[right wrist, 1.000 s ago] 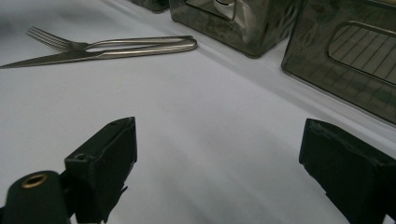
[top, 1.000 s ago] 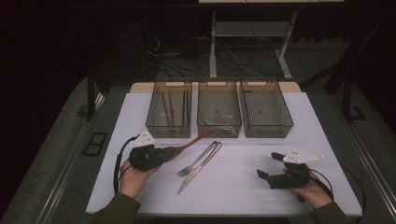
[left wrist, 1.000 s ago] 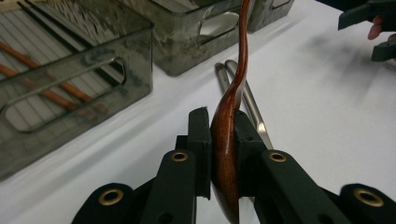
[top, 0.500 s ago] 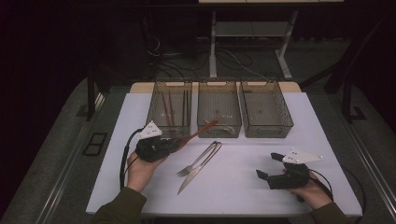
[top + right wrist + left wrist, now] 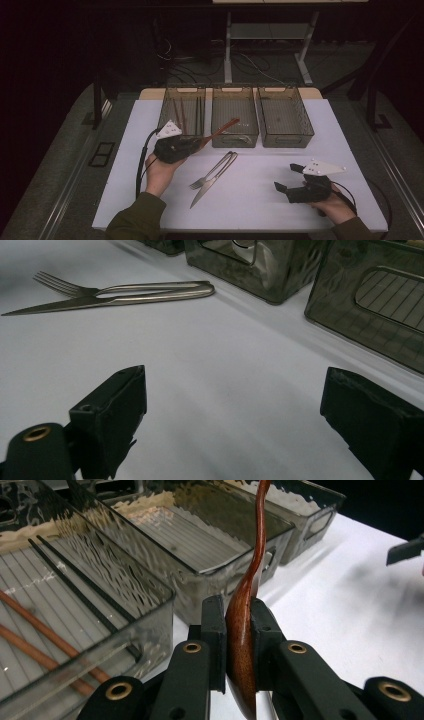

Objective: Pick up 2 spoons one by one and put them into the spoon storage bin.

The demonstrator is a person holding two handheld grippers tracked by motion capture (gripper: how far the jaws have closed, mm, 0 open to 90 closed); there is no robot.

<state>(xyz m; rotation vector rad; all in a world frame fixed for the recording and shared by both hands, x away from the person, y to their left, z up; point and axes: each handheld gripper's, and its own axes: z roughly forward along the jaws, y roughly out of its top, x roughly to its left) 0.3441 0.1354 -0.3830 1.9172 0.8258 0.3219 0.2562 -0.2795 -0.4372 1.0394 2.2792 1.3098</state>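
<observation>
Reddish-brown wooden spoon (image 5: 246,610): clamped between the jaws of the left gripper (image 5: 199,143), raised clear of the white table (image 5: 280,200) since a second ago, when it was low beside the fork (image 5: 207,176) and knife (image 5: 211,185). Its far end is now carried over the near rim of the middle bin (image 5: 234,140), just beside the left bin (image 5: 172,100) of chopsticks (image 5: 181,114). Deposit in the middle bin is judged imminent. Right gripper (image 5: 291,181): jaws apart, empty, held low over the table.
</observation>
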